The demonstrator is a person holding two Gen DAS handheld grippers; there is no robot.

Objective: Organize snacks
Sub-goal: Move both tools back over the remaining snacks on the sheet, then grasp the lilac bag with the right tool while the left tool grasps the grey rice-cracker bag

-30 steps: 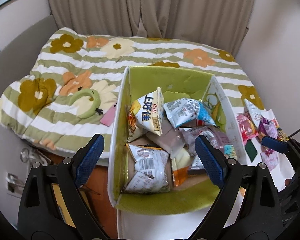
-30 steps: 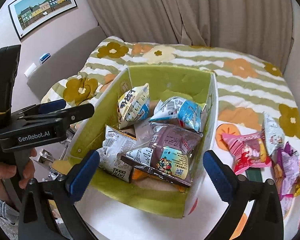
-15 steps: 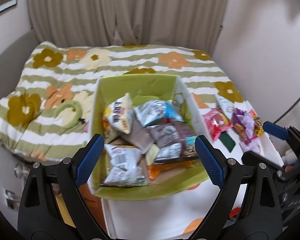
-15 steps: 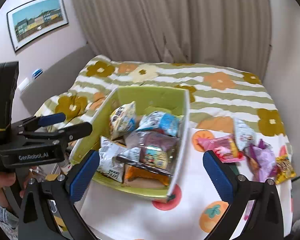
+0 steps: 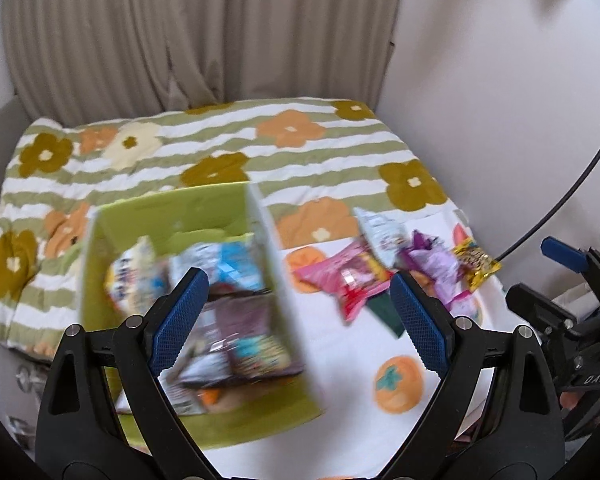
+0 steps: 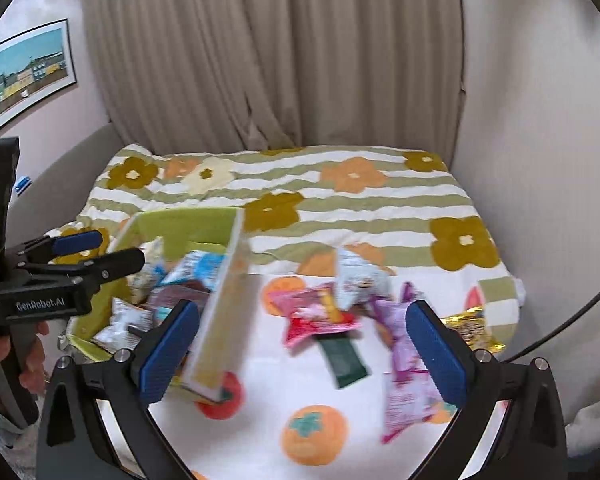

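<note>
A home bedroom. A bed with a green-striped flowered quilt (image 6: 300, 208) fills the middle; beige curtains (image 6: 276, 52) hang behind it at twelve o'clock, and a framed picture of houses (image 6: 26, 76) hangs on the wall at ten o'clock.

- Beige pleated curtains (image 6: 276, 52) hang closed across the far wall, and soft daylight glows through them.
- Plain pale walls (image 5: 500, 80) meet at the right-hand corner.
- A framed picture (image 6: 26, 76) of coloured houses under a blue sky hangs on the left wall.
- A bed fills the middle of the room, spread with a green-and-white striped quilt (image 6: 380, 200) dotted with olive, orange and cream flowers.
- A grey padded headboard (image 6: 64, 168) curves along the bed's left side.
- A white cloth (image 6: 300, 380) printed with orange persimmons covers the near part.
- A thin black cable (image 5: 568, 196) arcs against the right wall.
</note>
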